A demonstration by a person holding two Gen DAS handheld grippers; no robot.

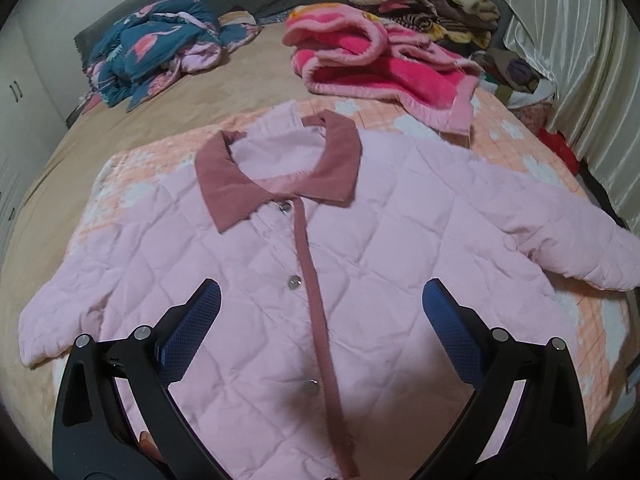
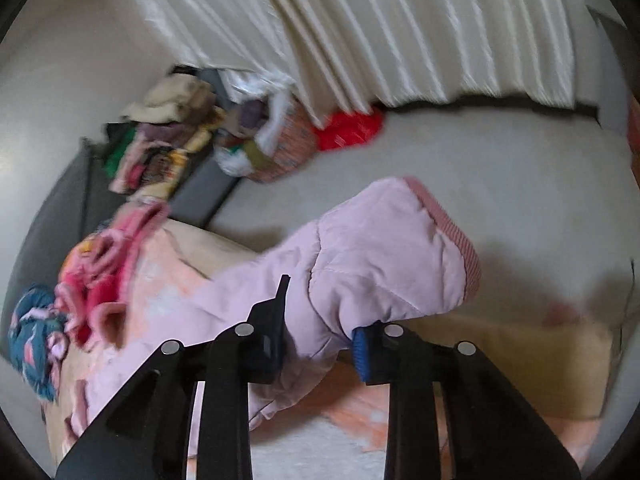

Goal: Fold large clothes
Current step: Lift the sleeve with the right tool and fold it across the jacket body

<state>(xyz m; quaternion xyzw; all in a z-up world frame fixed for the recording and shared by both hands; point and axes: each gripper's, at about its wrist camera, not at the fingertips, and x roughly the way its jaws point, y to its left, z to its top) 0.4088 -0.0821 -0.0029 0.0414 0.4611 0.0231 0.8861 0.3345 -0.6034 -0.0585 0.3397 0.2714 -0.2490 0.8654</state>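
A pale pink quilted jacket point(image 1: 360, 220) with a dusty-rose collar point(image 1: 224, 184) lies buttoned and front up on the bed. My left gripper point(image 1: 322, 286) hovers over its chest, jaws wide apart, with nothing between the blue pads. In the right wrist view, my right gripper point(image 2: 320, 320) is shut on the jacket's sleeve point(image 2: 380, 256). The sleeve bulges up past the fingers, and its striped cuff point(image 2: 460, 240) hangs out over the bed's edge. The sleeve hides most of the right finger.
A peach flowered blanket point(image 1: 532, 160) lies under the jacket. Behind it are a pink fleece blanket point(image 1: 380, 64), a blue flamingo garment point(image 1: 152, 52) and a stack of folded clothes point(image 1: 432, 0). Cream curtains point(image 1: 580, 60) hang to the right. A bag of clothes point(image 2: 276, 148) stands on the floor point(image 2: 480, 160).
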